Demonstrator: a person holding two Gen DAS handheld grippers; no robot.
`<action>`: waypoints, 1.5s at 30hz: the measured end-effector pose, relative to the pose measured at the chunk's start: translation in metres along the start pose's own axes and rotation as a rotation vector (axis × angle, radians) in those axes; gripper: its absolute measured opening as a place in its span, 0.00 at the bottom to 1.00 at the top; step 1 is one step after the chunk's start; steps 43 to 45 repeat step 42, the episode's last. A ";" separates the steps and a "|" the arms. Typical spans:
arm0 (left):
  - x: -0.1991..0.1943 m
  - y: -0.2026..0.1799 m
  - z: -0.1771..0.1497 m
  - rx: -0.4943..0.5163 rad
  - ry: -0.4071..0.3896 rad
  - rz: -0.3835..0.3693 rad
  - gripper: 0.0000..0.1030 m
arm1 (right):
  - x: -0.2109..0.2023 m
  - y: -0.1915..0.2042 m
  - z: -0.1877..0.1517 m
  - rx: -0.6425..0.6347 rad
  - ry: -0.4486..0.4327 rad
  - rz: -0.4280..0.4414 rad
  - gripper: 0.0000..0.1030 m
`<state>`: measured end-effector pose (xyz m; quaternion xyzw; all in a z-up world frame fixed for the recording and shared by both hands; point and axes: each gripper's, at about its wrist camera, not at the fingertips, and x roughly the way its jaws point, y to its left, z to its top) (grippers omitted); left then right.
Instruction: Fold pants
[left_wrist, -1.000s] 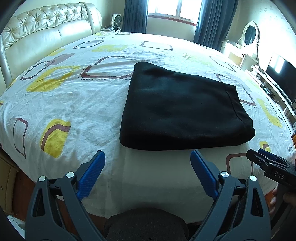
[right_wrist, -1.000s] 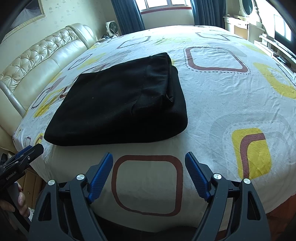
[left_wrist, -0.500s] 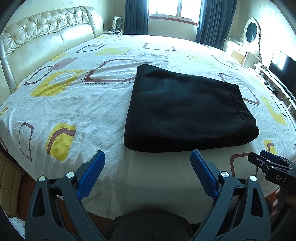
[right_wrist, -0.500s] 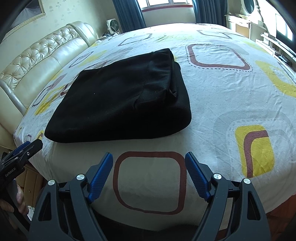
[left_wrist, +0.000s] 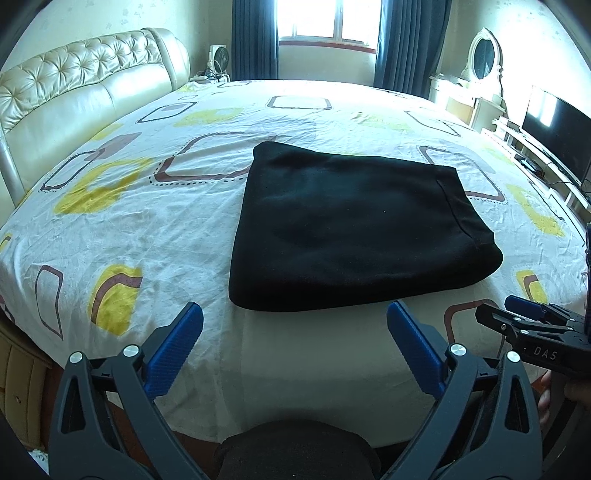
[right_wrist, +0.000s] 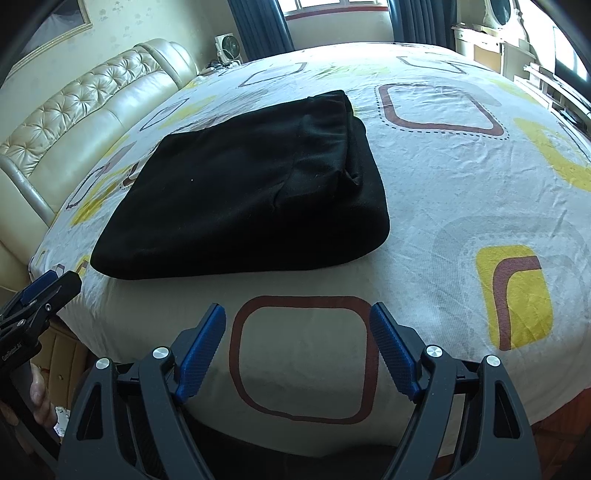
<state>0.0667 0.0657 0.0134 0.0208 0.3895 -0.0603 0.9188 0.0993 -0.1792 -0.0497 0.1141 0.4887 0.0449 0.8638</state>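
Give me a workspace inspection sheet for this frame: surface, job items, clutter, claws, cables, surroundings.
Surface: bed with a patterned white sheet, lightly creased.
Job items: black pants folded into a compact rectangle, lying flat near the bed's near edge; nothing grips them.
Clutter: nothing seen on the sheet.
Claws: left claw open and empty, short of the pants; right claw open and empty, over the bed edge.
Cables: cords by the TV stand; others near the fan.
Surroundings: tufted headboard, window with dark curtains, mirror.
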 end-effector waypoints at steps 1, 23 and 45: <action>-0.001 -0.001 0.000 0.003 -0.003 0.003 0.97 | 0.000 0.000 0.000 0.001 0.000 0.000 0.77; -0.010 -0.003 0.003 -0.005 -0.038 0.004 0.97 | 0.003 0.003 -0.002 -0.003 0.011 0.008 0.77; 0.032 0.079 0.069 -0.129 -0.030 0.098 0.98 | -0.020 -0.030 0.042 0.071 -0.081 0.042 0.77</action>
